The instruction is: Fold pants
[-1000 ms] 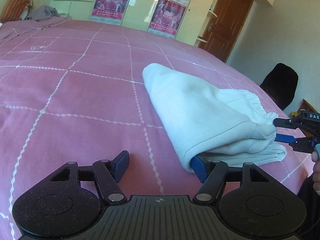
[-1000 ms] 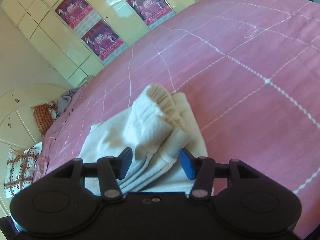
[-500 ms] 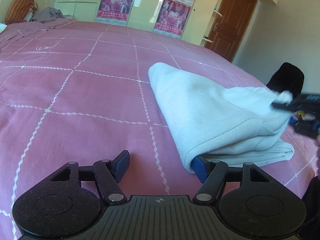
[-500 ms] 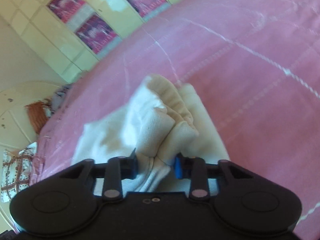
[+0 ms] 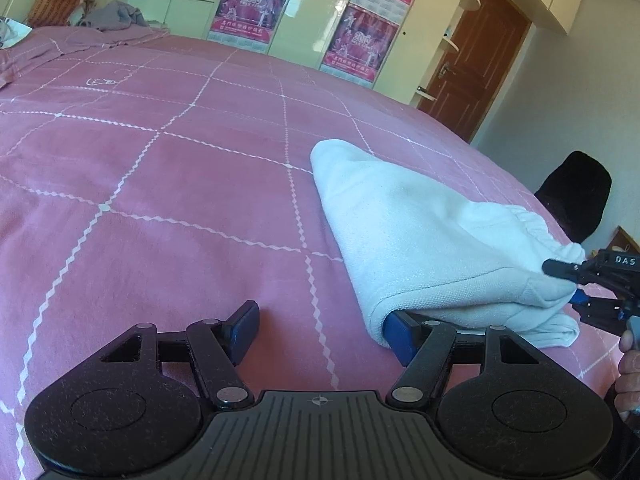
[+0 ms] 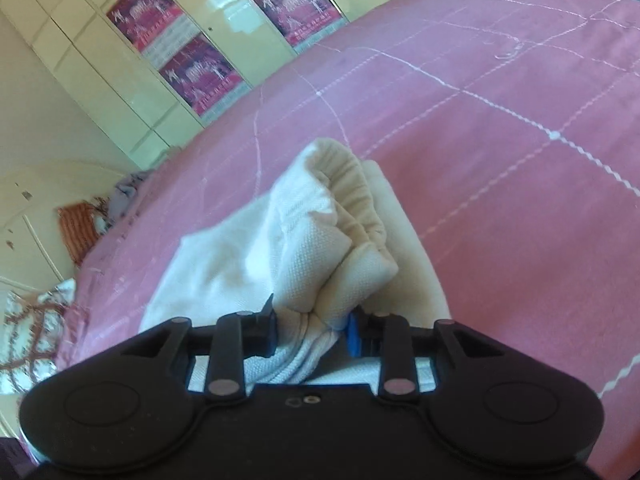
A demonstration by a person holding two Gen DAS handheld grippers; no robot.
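White pants [image 5: 420, 240] lie folded in a thick bundle on the pink bedspread [image 5: 160, 200]. My left gripper [image 5: 320, 324] is open at the bundle's near corner. Its right finger [image 5: 398, 330] is tucked under the folded edge and its left finger [image 5: 244, 320] rests over bare bedspread. My right gripper [image 6: 311, 326] is shut on the bunched waistband end of the pants [image 6: 312, 248], with the cloth puckered between its pads. In the left wrist view the right gripper [image 5: 568, 284] pinches the bundle's right end, held by a person's hand [image 5: 630, 368].
A cream wardrobe with purple posters [image 5: 248, 4] stands behind the bed, next to a brown door [image 5: 476, 60]. A black chair back [image 5: 576, 196] stands at the bed's right side. Loose clothes [image 5: 112, 20] and a patterned pillow [image 6: 32, 332] lie at the far end.
My right gripper's jaws closed from wide apart onto the waistband end, bunching the cloth and raising it slightly. The left gripper stayed put with its finger under the fold.
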